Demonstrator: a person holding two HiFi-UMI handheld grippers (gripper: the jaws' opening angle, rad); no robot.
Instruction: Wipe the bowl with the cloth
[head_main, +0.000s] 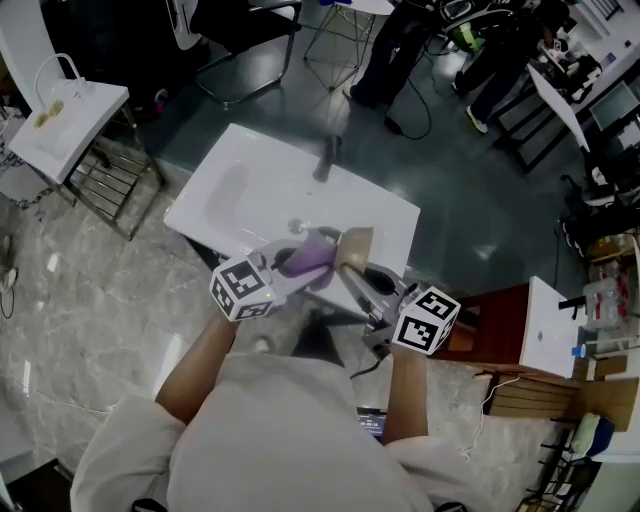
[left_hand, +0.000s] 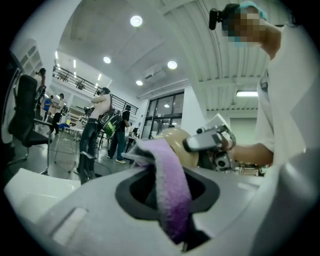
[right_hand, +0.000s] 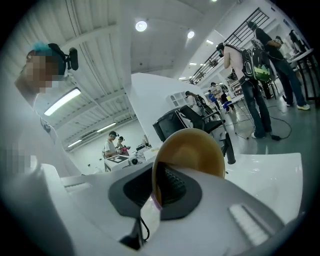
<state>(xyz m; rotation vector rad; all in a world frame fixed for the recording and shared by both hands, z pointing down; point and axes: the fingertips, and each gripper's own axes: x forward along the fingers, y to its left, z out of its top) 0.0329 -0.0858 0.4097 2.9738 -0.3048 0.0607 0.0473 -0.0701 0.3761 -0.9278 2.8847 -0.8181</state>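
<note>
Rising beyond bowl (head_main: 355, 245) and cloth (head_main: 305, 262), a faucet (head_main: 327, 158) tops the sink (head_main: 230, 190).

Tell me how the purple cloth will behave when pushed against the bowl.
Probably floppy: the purple cloth folds over where the left gripper pinches it, so it should bend rather than push stiffly. Its fuzzy surface likely drags on the bowl instead of sliding. It looks light: a pinch on one part carries it.
</note>
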